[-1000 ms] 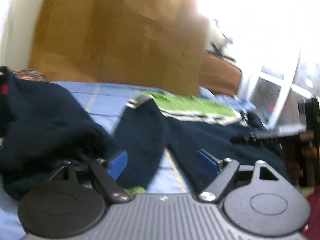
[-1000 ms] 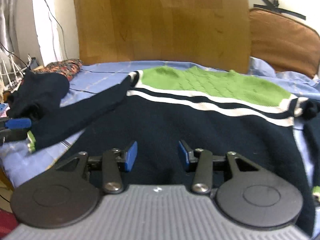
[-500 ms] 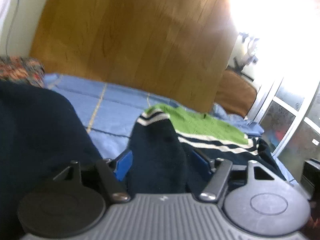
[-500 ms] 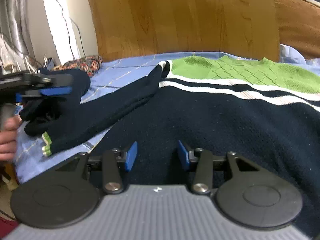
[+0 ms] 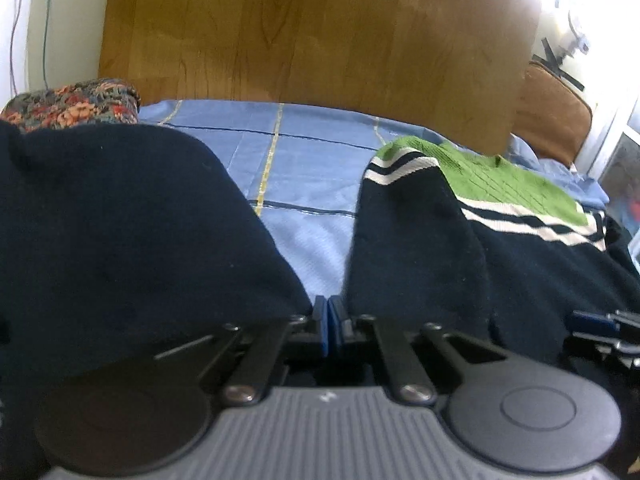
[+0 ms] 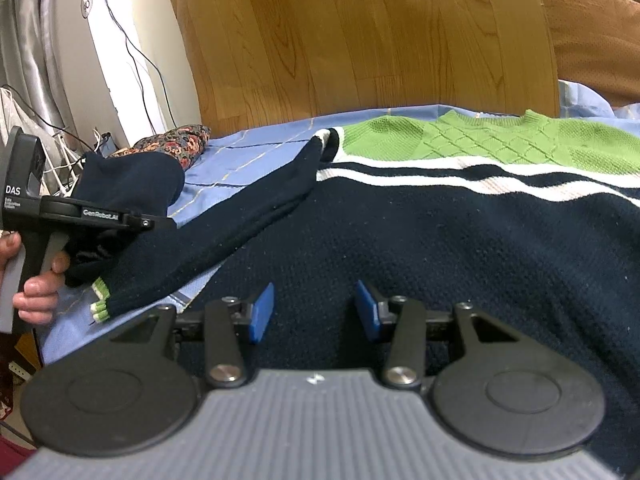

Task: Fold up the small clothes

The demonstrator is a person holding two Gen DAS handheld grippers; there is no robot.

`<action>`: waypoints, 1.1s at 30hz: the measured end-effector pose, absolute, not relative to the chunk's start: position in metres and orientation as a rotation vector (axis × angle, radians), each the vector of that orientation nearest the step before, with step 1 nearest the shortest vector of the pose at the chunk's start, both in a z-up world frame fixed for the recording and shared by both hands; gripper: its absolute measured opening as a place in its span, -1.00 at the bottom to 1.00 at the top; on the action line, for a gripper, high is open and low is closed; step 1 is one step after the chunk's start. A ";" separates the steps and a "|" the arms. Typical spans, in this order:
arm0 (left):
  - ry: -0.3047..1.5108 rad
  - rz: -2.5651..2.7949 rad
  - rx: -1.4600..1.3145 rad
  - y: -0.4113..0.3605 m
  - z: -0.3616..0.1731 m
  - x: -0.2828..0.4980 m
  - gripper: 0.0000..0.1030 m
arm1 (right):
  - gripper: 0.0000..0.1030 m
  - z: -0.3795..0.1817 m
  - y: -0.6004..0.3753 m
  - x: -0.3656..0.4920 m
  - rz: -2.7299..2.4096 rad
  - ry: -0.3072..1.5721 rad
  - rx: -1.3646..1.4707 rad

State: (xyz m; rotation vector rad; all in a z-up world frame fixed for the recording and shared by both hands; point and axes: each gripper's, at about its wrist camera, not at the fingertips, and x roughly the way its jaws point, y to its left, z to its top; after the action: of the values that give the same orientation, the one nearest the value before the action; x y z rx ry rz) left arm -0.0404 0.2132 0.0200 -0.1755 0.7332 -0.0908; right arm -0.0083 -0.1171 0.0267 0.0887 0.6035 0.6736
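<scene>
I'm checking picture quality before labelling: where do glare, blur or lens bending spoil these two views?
Left wrist view: window glare whites out the top right corner, and the wooden headboard looks soft. Right wrist view: evenly lit and sharper, the sweater knit readable. Both: fisheye bows the headboard's edges, and corners darken.

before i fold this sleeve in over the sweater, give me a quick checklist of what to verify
1. left gripper shut: ok, its jaws have just closed.
2. sleeve caught between its pads: cannot tell, dark fabric sits on either side of them.
3. right gripper free: ok, open over the sweater, holding nothing.
4. Sweater body flat on the sheet: ok.
5. Other dark garment clear of the sleeve: not ok, it crowds the cuff end.
</scene>
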 end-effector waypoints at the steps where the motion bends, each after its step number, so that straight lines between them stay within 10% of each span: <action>1: 0.729 -0.091 -0.153 0.212 0.020 -0.042 -0.88 | -0.05 0.027 -0.118 -0.008 0.674 0.604 0.093; 8: 0.712 -0.075 -0.194 0.208 0.026 -0.049 -0.86 | -0.05 0.026 -0.119 -0.008 0.677 0.603 0.092; 12: 0.649 -0.146 -0.199 0.191 0.040 -0.062 0.10 | 0.03 0.034 -0.116 -0.006 0.708 0.604 0.082; 18: 0.498 -0.160 -0.237 0.202 0.064 -0.102 0.13 | 0.08 0.071 -0.071 -0.010 0.916 0.516 -0.093; 25: 0.428 -0.017 -0.432 0.260 0.067 -0.145 0.18 | 0.61 0.055 0.026 -0.037 1.220 0.513 -0.395; 27: 0.438 0.013 -0.459 0.269 0.064 -0.151 0.18 | 0.47 0.040 0.049 -0.035 1.236 0.559 -0.460; 29: 0.439 0.020 -0.471 0.274 0.062 -0.155 0.18 | -0.52 0.035 0.053 -0.033 1.232 0.527 -0.494; 33: 0.411 -0.015 -0.436 0.272 0.069 -0.153 0.20 | -0.64 0.082 0.025 -0.002 1.172 0.505 -0.364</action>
State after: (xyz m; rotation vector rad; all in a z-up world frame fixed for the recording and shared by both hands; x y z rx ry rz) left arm -0.1528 0.2725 0.0688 -0.4356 0.4110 -0.0149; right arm -0.0022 0.0246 0.0820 -0.3642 0.5048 1.1718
